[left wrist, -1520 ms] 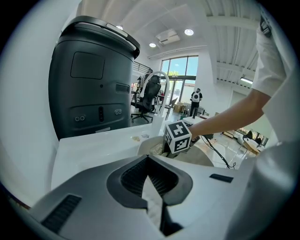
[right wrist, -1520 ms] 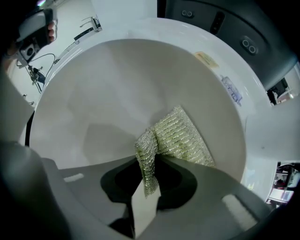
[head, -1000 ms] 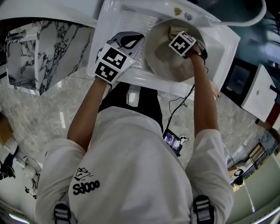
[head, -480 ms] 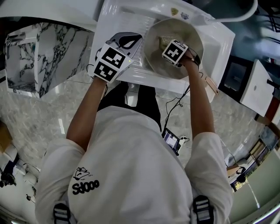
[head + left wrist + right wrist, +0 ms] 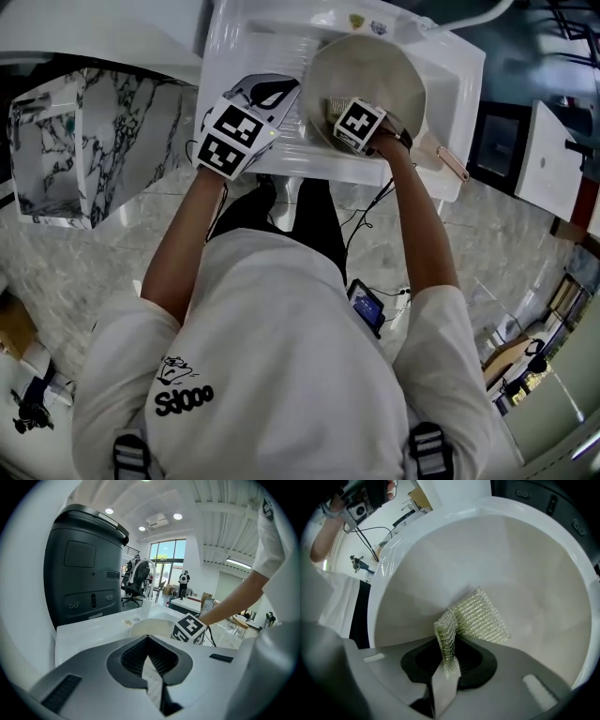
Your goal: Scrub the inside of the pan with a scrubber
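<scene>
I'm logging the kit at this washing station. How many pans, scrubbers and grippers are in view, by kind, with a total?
Pan: 1
Scrubber: 1
Grippers: 2 (left gripper, right gripper)
Total: 4

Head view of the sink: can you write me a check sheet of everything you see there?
Surface: white sink, pan sitting in it.
Job's things: pan, pale inside; scrubber against its inner wall.
Clutter: two small bits on the sink's back rim, too small to tell.
Grippers: left gripper shut, empty, by the sink's edge; right gripper shut on the scrubber.
Cables: dark cable hanging below the right arm.
Surroundings: marbled floor, marbled block at left.
</scene>
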A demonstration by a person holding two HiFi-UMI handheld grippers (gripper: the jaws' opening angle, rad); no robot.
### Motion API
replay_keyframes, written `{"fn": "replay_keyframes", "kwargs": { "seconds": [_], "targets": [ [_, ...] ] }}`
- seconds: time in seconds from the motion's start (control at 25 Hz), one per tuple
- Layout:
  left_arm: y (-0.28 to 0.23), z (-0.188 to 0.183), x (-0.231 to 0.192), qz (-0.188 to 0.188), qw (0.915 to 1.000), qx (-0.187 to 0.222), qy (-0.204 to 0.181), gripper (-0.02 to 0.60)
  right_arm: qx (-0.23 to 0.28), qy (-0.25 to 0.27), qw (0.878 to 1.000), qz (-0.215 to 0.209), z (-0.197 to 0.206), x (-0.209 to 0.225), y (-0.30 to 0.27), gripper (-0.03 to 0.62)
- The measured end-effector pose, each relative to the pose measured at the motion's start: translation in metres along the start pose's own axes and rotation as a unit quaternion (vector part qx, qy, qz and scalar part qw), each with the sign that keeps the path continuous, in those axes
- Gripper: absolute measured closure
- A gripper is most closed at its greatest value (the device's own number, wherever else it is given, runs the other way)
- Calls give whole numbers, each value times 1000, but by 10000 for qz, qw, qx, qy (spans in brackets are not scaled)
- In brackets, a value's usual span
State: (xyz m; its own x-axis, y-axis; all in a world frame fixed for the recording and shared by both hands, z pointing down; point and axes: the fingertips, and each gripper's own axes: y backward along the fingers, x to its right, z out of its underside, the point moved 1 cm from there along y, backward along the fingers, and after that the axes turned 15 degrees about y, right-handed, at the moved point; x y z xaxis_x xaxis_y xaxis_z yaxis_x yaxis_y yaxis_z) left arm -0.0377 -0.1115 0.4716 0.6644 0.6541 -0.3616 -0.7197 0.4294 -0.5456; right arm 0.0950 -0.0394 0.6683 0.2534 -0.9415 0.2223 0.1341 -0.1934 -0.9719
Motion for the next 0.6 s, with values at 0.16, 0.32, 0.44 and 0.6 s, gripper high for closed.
{"fn": "replay_keyframes", "kwargs": {
  "seconds": [0.16, 0.32, 0.44, 0.6],
  "targets": [
    [2, -9, 1, 138, 9996, 169, 202, 577, 115, -170, 9996, -215, 4, -4, 0, 517],
    [4, -14, 6, 31, 9995, 226, 209, 577, 120, -8, 9976, -678, 10, -10, 1, 514],
    [4, -17, 10, -122, 9992, 261, 263, 577, 256, 84, 9950, -963, 11, -17, 4, 514],
    [4, -27, 21, -248, 9989, 346, 208, 577, 649, 105, 9872, -1451, 11, -28, 16, 514]
  ]
}}
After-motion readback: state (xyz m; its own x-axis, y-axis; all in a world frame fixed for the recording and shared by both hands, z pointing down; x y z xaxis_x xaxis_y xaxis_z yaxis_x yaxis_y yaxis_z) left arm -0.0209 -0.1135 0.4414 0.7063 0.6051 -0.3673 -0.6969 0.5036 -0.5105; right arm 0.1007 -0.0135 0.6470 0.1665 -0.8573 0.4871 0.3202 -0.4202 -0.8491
